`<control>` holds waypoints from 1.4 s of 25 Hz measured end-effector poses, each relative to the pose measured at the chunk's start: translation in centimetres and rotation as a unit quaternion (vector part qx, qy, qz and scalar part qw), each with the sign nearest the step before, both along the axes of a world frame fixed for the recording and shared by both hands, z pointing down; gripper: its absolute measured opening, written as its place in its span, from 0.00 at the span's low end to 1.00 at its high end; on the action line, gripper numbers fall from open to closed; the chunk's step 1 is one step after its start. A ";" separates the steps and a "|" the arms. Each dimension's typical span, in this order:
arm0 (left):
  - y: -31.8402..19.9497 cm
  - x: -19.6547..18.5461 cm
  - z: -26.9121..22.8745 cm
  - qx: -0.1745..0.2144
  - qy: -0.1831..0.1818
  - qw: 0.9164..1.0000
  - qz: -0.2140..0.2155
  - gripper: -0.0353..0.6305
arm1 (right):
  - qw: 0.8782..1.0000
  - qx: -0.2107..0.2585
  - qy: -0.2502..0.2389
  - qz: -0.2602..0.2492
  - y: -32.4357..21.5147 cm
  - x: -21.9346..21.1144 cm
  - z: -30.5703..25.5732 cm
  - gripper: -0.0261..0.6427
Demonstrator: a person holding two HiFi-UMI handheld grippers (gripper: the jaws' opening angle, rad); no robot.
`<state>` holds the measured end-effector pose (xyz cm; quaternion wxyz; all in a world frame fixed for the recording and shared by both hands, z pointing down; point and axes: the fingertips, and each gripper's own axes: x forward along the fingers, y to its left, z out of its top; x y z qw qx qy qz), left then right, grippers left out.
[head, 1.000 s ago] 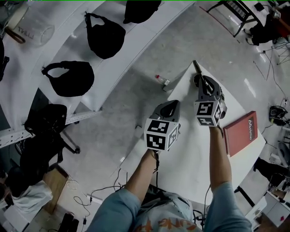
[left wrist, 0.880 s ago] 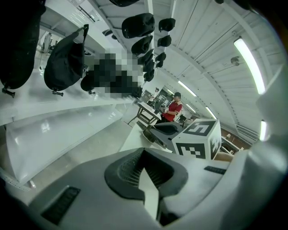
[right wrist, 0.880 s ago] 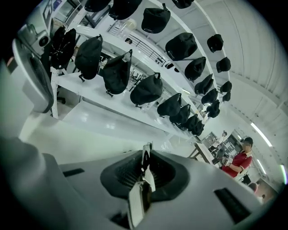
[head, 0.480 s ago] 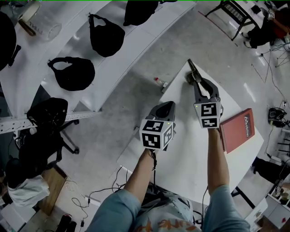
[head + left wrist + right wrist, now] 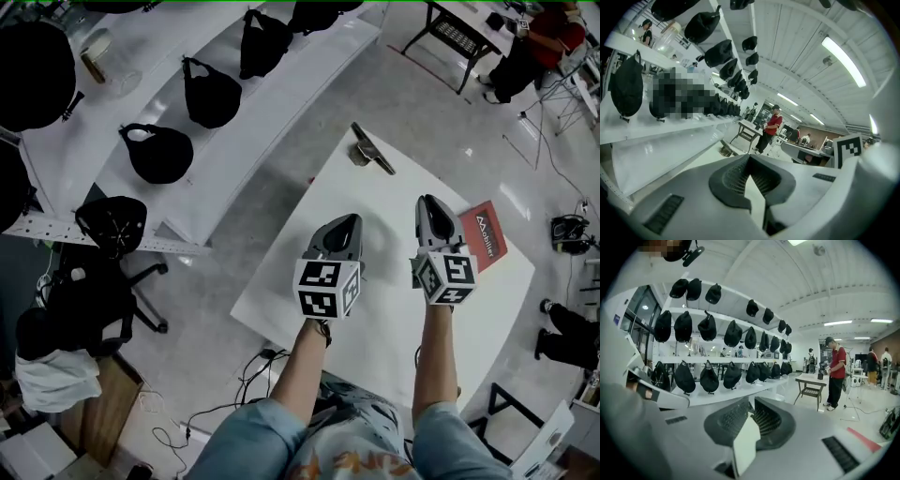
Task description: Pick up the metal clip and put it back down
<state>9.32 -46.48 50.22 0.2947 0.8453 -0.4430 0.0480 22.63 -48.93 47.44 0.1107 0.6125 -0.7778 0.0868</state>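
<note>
The metal clip lies on the far corner of the white table, with nothing touching it. In the left gripper view the clip is a small dark shape far ahead. My right gripper hovers over the table well short of the clip, near the red book. Its jaws are closing with a narrow gap still between the pads and nothing in it. My left gripper is held beside it over the table's middle, its fingertips meeting and empty.
A red book lies at the table's right edge, just beyond the right gripper. Long white shelves with black caps run along the left. A black chair stands below them. People stand by a small table far off.
My right gripper let go of the clip and drew back toward me. The clip now rests alone at the far corner. The left gripper stayed roughly where it was.
</note>
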 end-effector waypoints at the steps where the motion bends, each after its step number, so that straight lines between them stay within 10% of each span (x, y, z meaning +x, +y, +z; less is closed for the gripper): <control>1: 1.0 0.5 -0.8 0.010 -0.002 1.000 -0.002 0.07 | 1.000 0.007 -0.008 0.003 1.4 0.6 -0.9 0.12; 7: 6.4 3.0 -5.0 0.083 -0.065 0.994 -0.024 0.07 | 0.996 0.044 -0.047 0.063 10.4 6.1 -5.1 0.09; 18: 17.0 9.7 -11.3 0.162 -0.076 0.984 0.019 0.07 | 0.988 0.063 -0.049 0.132 24.6 13.6 -9.0 0.09; 35: 20.9 15.3 -18.4 0.245 -0.084 0.965 0.048 0.07 | 0.976 0.145 -0.015 0.162 30.1 18.7 -15.5 0.09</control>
